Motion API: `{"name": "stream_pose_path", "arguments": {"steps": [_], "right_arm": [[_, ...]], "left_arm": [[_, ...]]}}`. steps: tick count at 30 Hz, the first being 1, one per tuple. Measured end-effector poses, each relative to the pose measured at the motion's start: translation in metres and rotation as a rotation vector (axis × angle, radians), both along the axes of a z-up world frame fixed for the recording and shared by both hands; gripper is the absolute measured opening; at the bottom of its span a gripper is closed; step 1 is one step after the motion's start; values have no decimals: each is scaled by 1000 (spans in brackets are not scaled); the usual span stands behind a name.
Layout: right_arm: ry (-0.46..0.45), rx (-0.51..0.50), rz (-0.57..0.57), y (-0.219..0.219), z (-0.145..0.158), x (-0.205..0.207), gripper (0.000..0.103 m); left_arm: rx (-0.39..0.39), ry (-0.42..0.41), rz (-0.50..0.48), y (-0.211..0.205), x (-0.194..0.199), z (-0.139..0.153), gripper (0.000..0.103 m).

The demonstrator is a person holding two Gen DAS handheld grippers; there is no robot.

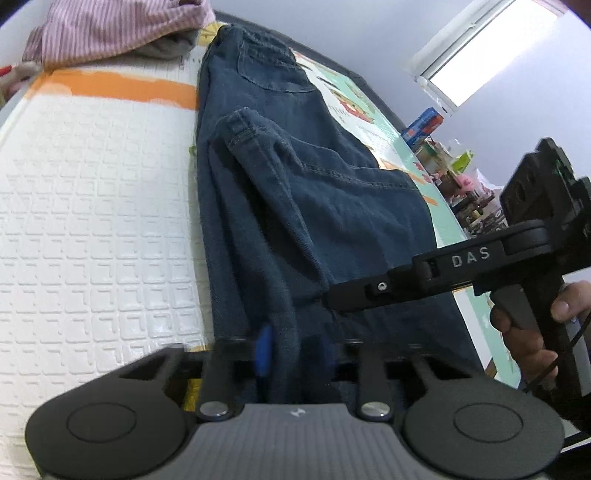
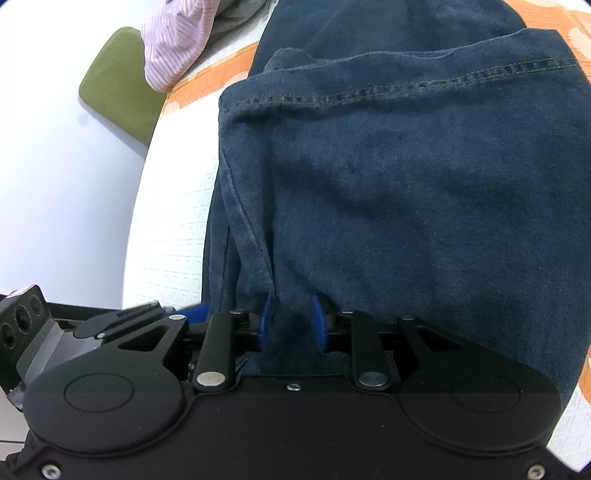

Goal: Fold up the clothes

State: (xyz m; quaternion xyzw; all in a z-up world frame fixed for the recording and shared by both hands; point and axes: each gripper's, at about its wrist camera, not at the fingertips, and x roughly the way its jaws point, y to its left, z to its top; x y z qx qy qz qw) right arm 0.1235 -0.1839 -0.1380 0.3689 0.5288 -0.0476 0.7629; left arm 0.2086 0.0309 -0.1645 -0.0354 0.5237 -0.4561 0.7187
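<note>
Left wrist view: left tongs pinching the jeans, lying along the bench. Right wrist view: right tongs pinching denim too. Uneven lifting could skew the fold or slip a layer.

You are working in a lived-in home room. Dark jeans are lying on a padded play mat with white embossed squares, an orange band and cartoon prints. Beyond the mat's far end a striped pink garment is sitting in a heap. Past its right edge, boxes and packets are crowding a shelf under a bright window.
</note>
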Motion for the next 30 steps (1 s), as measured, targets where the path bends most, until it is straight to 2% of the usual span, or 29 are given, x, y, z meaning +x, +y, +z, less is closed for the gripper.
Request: {"name": "stream_pose_path", "arguments": {"steps": [3,5,10,15,19,21,22,23,26,30], "right_arm": [[-24,-9,-13,-2,6,-2,24],[-46,-20,-25,-3,12,-3,30],[-105,-71,-13,5,30,0,41],[-97,-140,20,22,35,19,44],[-60,-229,68,41,32,36,44],[-43,-244,88,50,27,44,41],[-34,-257,95,54,26,47,32],[-25,-263,95,56,25,49,12],[-8,-256,77,57,22,51,9],[-50,-193,6,45,30,45,7]], "left_arm": [[-29,52,16,5,4,-3,14],[-42,70,22,10,3,-3,13],[-4,73,-4,14,-2,-6,10],[1,87,1,21,-5,-10,10],[11,64,4,13,-6,-10,12],[18,49,1,8,-7,-9,14],[19,46,0,7,-7,-9,14],[19,44,0,6,-7,-9,14],[9,59,10,10,-8,-9,13],[-1,84,0,14,-7,-11,12]]}}
